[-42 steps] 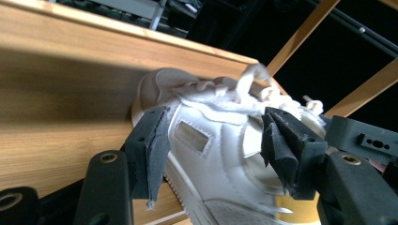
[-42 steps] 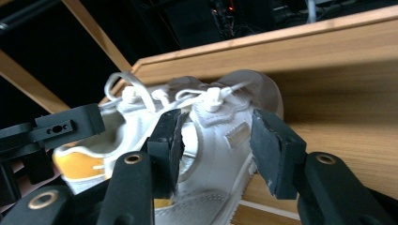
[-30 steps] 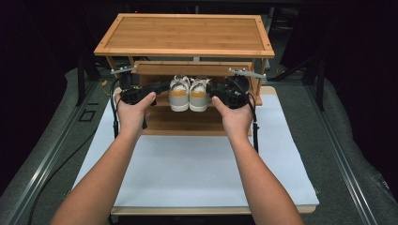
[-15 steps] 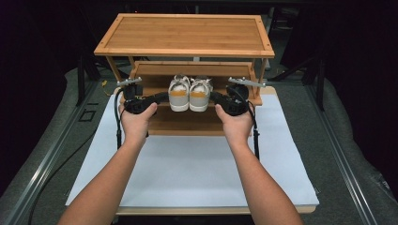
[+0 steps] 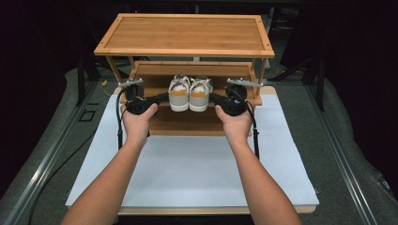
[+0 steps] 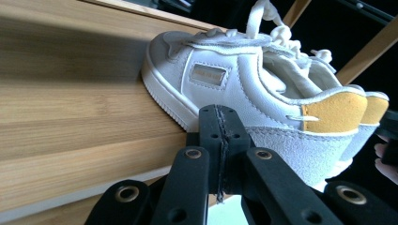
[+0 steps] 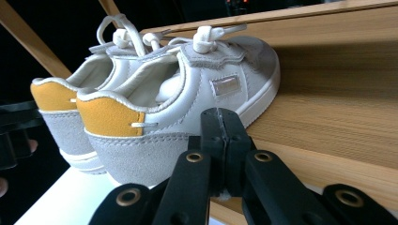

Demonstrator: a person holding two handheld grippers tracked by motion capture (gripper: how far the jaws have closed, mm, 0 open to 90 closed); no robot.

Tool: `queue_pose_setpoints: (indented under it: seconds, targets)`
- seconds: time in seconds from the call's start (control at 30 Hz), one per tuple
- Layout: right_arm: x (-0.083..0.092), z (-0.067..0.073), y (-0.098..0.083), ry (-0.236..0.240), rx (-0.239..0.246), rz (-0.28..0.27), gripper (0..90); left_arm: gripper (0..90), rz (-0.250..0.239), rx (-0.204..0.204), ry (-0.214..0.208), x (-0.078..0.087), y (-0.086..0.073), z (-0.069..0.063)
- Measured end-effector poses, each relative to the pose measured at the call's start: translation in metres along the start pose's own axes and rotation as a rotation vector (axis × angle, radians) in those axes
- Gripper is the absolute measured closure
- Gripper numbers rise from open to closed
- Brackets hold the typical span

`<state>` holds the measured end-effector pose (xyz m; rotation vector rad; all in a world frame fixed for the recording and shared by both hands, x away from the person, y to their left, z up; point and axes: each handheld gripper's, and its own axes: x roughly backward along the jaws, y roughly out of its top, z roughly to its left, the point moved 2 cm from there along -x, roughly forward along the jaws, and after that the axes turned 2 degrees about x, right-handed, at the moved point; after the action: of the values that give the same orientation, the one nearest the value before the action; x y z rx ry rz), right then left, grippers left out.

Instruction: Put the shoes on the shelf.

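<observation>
Bright table, black surroundings; close views soft at edges.

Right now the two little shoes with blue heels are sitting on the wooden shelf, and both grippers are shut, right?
Not quite: the heels are orange-yellow, not blue, as the right gripper view shows. The two little shoes do sit on the wooden shelf, and the left gripper and right gripper are shut.

A pair of small white sneakers point(image 5: 189, 93) (mustard-yellow heel tabs, grey suede heels, white laces) stands side by side, upright, heels overhanging the wooden shelf's point(image 5: 187, 119) front edge.
</observation>
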<state>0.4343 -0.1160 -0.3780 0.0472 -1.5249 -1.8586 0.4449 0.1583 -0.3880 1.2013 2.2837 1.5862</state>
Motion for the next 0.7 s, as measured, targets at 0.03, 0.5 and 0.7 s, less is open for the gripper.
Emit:
queue_pose_setpoints:
  seconds: [0.03,0.5,0.7]
  targets:
    - [-0.0003,-0.0012,0.0001,0.02,-0.005,-0.001,90.0,89.8,0.001,-0.008,0.0,-0.0002,0.0002,0.0002]
    - [-0.0064,-0.0008,0.0057,0.006,0.061,0.011,90.0,90.0,0.021,-0.041,0.019,-0.0067,0.0072,0.003]
    - [-0.0093,-0.003,0.0074,-0.004,0.034,0.006,90.0,90.0,0.026,-0.032,0.022,-0.0102,0.0092,0.0041]
